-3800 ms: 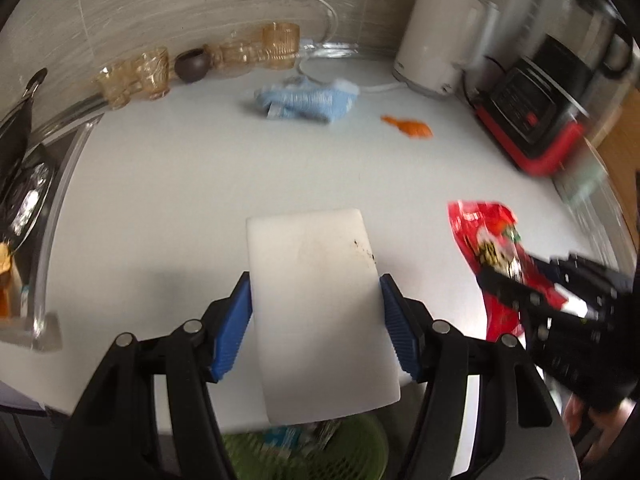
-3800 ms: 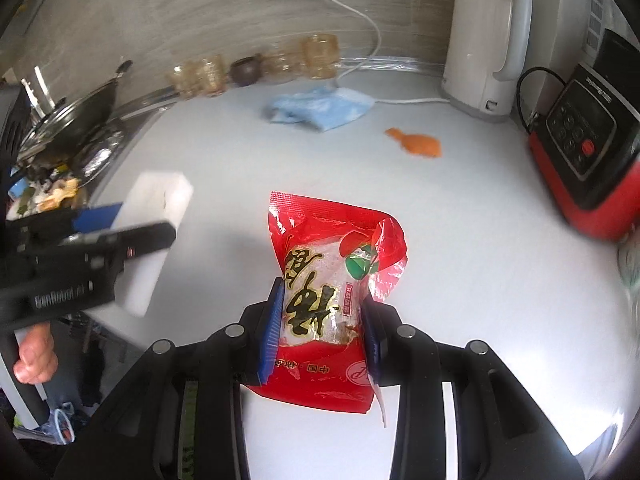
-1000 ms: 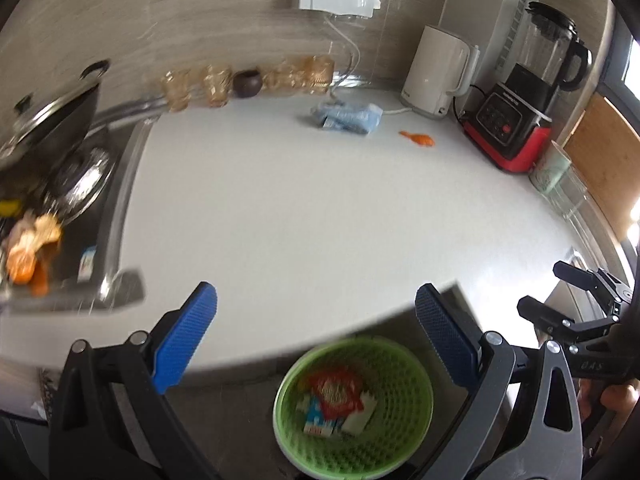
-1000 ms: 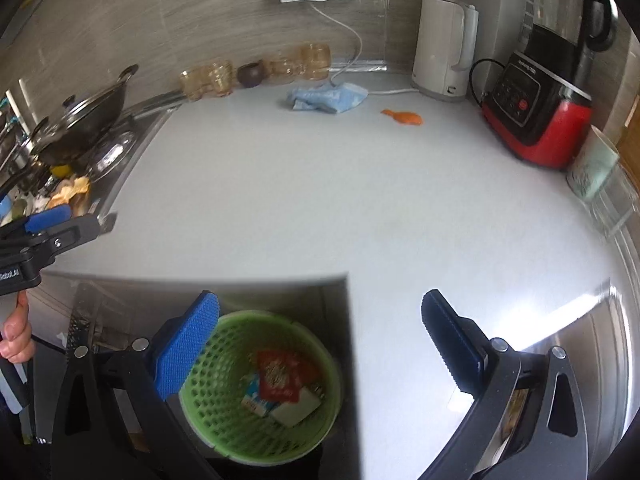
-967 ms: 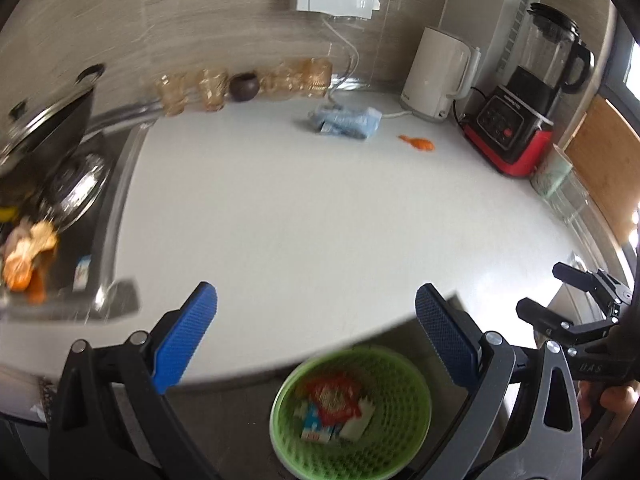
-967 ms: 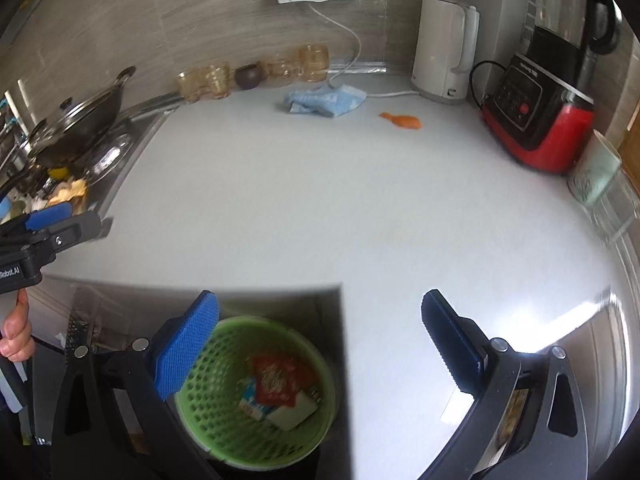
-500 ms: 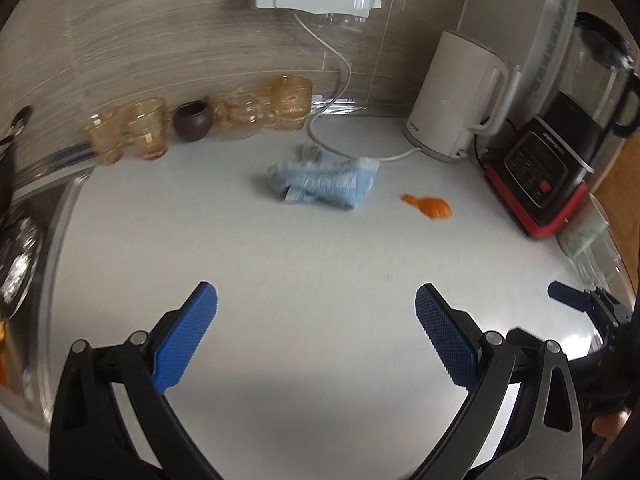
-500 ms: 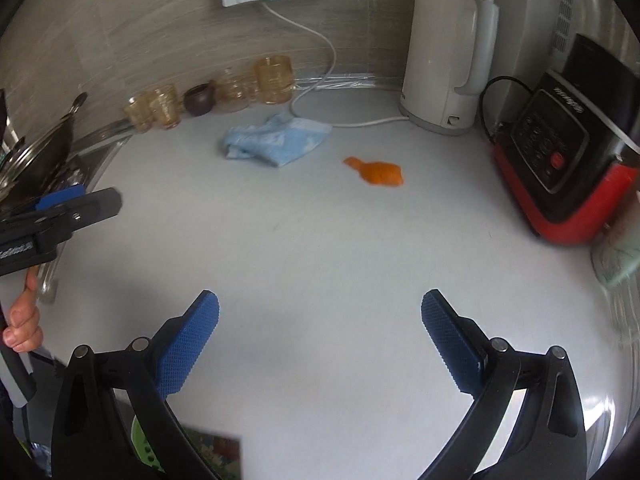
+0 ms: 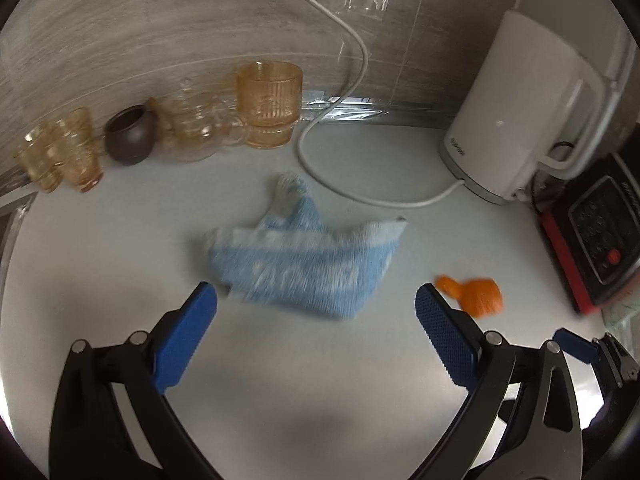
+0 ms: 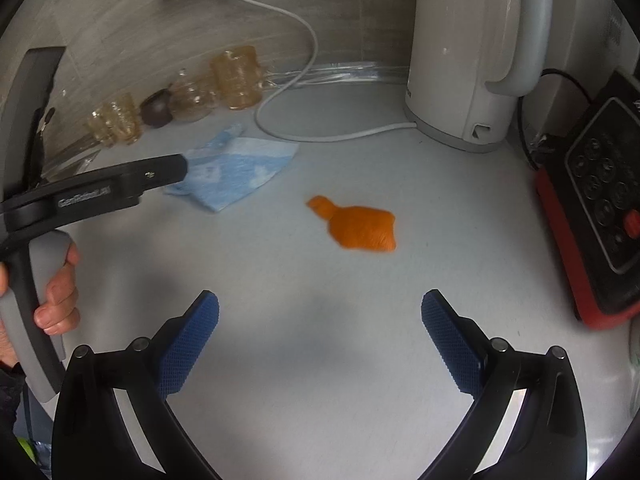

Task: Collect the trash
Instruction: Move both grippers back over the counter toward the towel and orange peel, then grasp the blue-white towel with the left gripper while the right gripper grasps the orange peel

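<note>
- Left gripper [image 9: 316,312]: jaws wide apart, nothing between the blue pads, low in the left wrist view over the white table [image 9: 100,264].
- Right gripper [image 10: 320,320]: jaws also wide apart and bare, at the bottom of the right wrist view.
- A blue cloth [image 9: 304,260] lies crumpled at the centre of the left view, just beyond the left pads, a little blurred.
- An orange scrap [image 10: 356,226] lies flat at mid-frame in the right view, ahead of the right gripper with bare table between; in the left view it sits at lower right, beside the cloth but apart from it.
- A white kettle [image 10: 468,48] stands upper right near the wall; its cord [image 9: 320,176] loops over the table behind the cloth.
- A red and black appliance [image 10: 600,216] fills the right edge.
- Amber glasses [image 9: 268,104] and a dark pot [image 9: 130,140] line the wall at upper left; I cannot tell what they hold.
- The left gripper's arm crosses the left side of the right view, overlapping the cloth's near corner.
- Bare table spreads below both grippers.
</note>
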Available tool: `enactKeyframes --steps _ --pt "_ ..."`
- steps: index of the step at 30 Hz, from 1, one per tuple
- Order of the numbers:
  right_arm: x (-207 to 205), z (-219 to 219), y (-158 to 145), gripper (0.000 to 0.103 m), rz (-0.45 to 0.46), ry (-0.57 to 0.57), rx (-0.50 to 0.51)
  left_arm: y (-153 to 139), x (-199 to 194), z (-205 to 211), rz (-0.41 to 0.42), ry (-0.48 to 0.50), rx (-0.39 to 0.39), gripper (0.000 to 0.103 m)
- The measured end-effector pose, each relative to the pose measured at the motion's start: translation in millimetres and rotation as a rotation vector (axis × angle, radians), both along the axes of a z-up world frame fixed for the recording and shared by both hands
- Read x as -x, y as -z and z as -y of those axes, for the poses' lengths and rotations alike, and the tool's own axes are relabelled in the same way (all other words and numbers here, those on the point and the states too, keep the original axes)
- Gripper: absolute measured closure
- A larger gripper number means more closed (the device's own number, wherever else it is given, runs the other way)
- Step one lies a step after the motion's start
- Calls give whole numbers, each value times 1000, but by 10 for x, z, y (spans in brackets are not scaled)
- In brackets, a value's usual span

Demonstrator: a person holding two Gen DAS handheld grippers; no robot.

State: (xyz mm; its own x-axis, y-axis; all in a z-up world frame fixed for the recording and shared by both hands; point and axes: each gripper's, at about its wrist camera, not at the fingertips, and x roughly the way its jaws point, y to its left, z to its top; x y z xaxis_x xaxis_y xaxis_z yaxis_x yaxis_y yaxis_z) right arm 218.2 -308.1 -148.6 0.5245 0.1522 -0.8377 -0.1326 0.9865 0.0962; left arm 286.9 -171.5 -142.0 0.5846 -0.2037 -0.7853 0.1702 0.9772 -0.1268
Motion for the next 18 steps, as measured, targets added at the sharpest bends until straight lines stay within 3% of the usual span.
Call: enactKeyframes --steps 4,8,10,12,14,18 --pt "-125 76 48 2 9 -6 0 157 -260 155 -25 -18 1 8" --pt "-234 172 88 2 14 11 7 307 -446 310 -39 -28 -54 9" --pt "-256 217 104 2 15 17 0 349 -486 350 -40 -32 -84 27" --pt "-281 242 121 2 17 18 -1 399 -546 380 -61 -34 -105 57" --pt "-320 249 151 2 18 15 13 395 -553 368 -49 -45 -111 73" --pt "-421 221 225 2 11 -6 38 356 -551 336 -53 -33 -103 86"
